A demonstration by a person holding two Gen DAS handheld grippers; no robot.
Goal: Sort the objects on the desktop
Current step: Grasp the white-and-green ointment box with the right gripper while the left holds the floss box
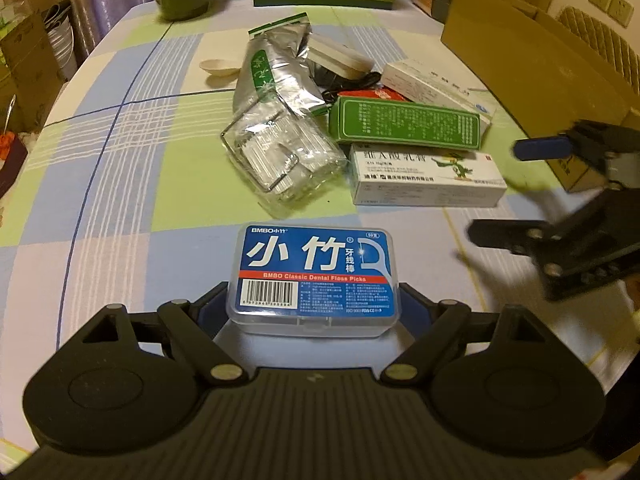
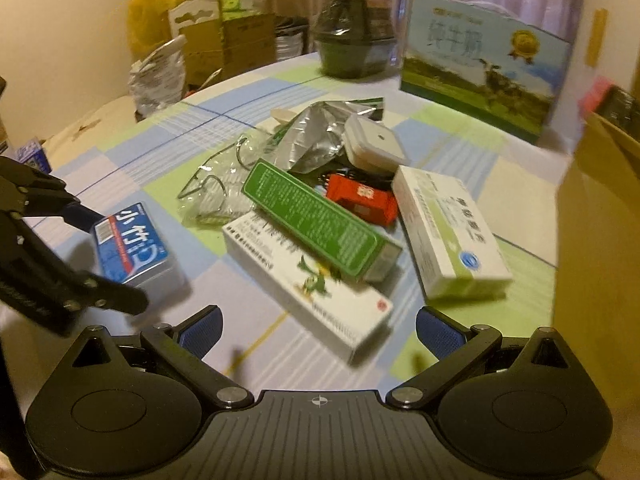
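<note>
Closest to the left wrist camera, the left hand-held gripper (image 1: 312, 304) has its blue pads against the two short ends of the dental floss box (image 1: 313, 278), which sits flat on the checked counter (image 1: 120, 184), label up. The box's long axis runs across the view, from one pad to the other, so the grasp looks closed on it. Beyond the floss box lies the pile: a clear plastic bag (image 1: 280, 156), a silver foil pouch (image 1: 276, 72), a green carton (image 1: 406, 124) and a white ointment box (image 1: 426, 178) just behind and to the right. Further right of the floss box, the right hand-held gripper (image 1: 516, 190) hangs blurred, its fingers spread apart with nothing between them. A cardboard box (image 1: 532, 64) stands behind it.

Nearest in the right wrist view, that gripper's own blue pads stand wide apart and empty, low over the counter, with the near end of the white ointment box between them and just ahead. Its long axis runs diagonally away to the left. My judgement is that the right one is the nearer to this box and would need to turn to close across its narrow width. This view alone shows a red packet (image 2: 362, 198), a white square device (image 2: 374, 144) and a second white carton (image 2: 450, 232) behind the green carton; the floss box lies well to the left.
</note>
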